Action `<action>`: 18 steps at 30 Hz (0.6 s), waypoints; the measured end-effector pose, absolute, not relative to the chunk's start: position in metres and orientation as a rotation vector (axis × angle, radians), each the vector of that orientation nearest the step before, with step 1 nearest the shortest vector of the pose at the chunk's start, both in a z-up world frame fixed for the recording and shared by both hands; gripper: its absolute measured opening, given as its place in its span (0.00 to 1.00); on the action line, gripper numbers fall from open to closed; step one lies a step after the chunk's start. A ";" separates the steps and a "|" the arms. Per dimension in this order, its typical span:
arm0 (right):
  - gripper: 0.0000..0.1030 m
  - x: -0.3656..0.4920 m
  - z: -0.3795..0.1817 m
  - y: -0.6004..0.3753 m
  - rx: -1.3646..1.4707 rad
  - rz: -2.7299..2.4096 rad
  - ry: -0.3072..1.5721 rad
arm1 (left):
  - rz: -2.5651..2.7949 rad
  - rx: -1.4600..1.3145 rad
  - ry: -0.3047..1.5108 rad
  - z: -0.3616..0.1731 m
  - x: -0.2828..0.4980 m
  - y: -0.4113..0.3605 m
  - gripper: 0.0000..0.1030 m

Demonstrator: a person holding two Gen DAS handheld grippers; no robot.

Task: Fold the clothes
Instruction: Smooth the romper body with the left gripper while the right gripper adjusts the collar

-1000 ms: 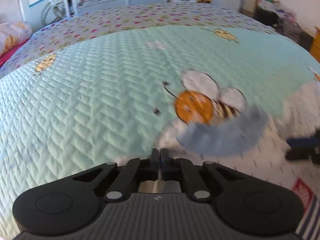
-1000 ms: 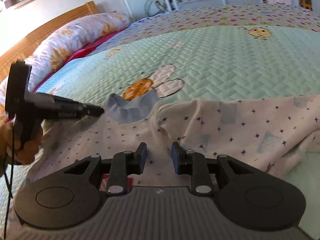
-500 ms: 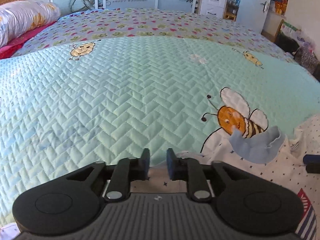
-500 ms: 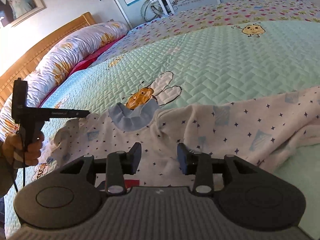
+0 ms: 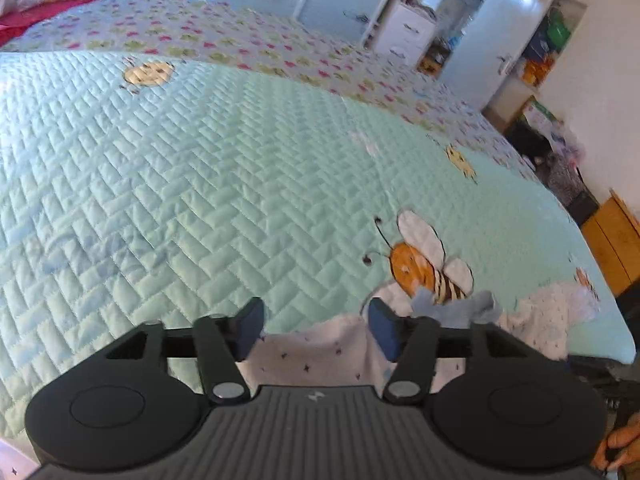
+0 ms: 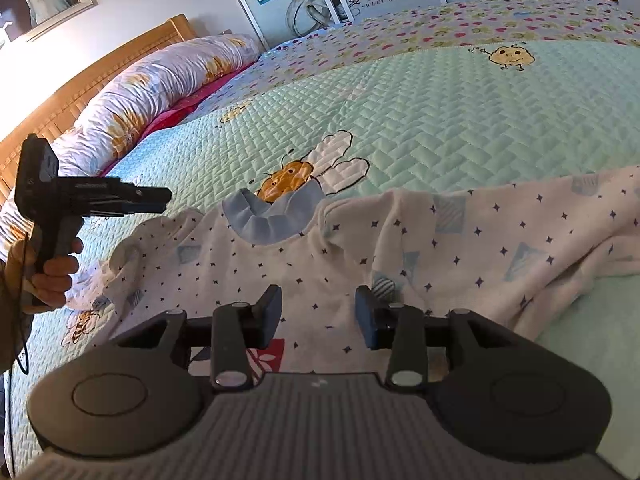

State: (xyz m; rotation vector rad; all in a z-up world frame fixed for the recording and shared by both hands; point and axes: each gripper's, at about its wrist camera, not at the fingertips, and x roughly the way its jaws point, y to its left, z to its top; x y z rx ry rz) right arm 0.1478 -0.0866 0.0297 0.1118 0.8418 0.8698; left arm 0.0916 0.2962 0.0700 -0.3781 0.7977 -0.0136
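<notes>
Quilted bedspread (image 6: 460, 128) under a starred shirt (image 6: 328, 264), pillow (image 6: 160, 88) beyond; left hand-held gripper (image 5: 316, 330) opening, right hand-held gripper (image 6: 318, 316) apart.

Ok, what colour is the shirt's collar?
Light blue collar on the white, star-dotted shirt; clearest in the right wrist view.

The bed (image 6: 460, 120) is covered by a mint-green quilted spread with embroidered bees, edged by a band of small coloured hearts. A long floral bolster (image 6: 160, 84) lies along the wooden headboard edge. A white star-printed garment (image 6: 460, 240) with a pale blue collar (image 6: 264, 220) lies spread and rumpled across the near part of the bed, its collar overlapping a bee.
</notes>
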 end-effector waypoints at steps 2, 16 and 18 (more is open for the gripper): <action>0.41 0.148 0.029 -0.087 0.116 0.868 0.842 | -0.020 -0.351 0.833 0.064 0.095 0.292 0.61; 0.55 0.172 0.052 -0.092 0.002 0.793 0.711 | 0.276 -0.134 0.827 0.058 0.067 0.272 0.05; 0.55 0.182 0.053 -0.081 -0.095 0.800 0.692 | 0.275 -0.101 0.829 0.058 0.069 0.266 0.05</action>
